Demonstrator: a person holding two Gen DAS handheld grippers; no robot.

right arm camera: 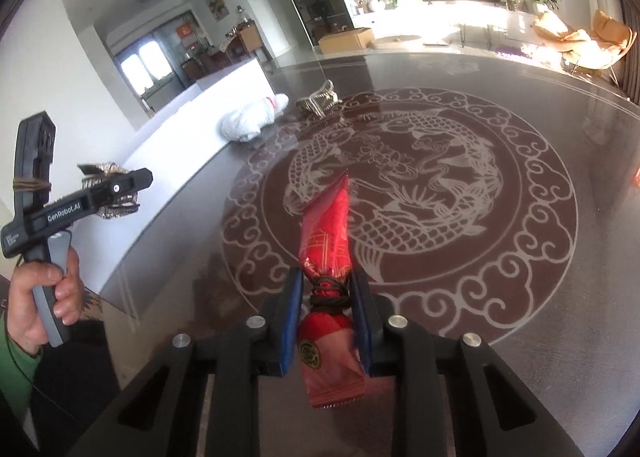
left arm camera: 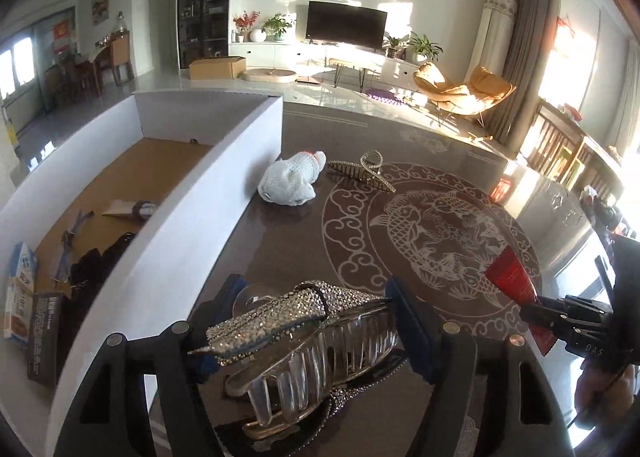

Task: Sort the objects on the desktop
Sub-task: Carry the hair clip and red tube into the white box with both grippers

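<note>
My left gripper point(left arm camera: 312, 321) is shut on a rhinestone hair claw point(left arm camera: 296, 333), held above the dark table beside the white box point(left arm camera: 168, 217). It also shows in the right wrist view point(right arm camera: 114, 189). My right gripper point(right arm camera: 326, 297) is shut on a red wrapped packet point(right arm camera: 326, 233) tied with a dark band, held over the fish pattern. The packet also shows in the left wrist view point(left arm camera: 510, 277). A white cloth glove point(left arm camera: 290, 181) and a gold hair claw point(left arm camera: 362, 173) lie on the table near the box's far corner.
The box holds a milk carton point(left arm camera: 18, 293), a dark packet point(left arm camera: 42, 337), black items point(left arm camera: 96, 261) and a small tube point(left arm camera: 132, 209). The table point(left arm camera: 460, 161) is glossy, with a round fish pattern point(right arm camera: 400, 193). Its far edge meets the living room floor.
</note>
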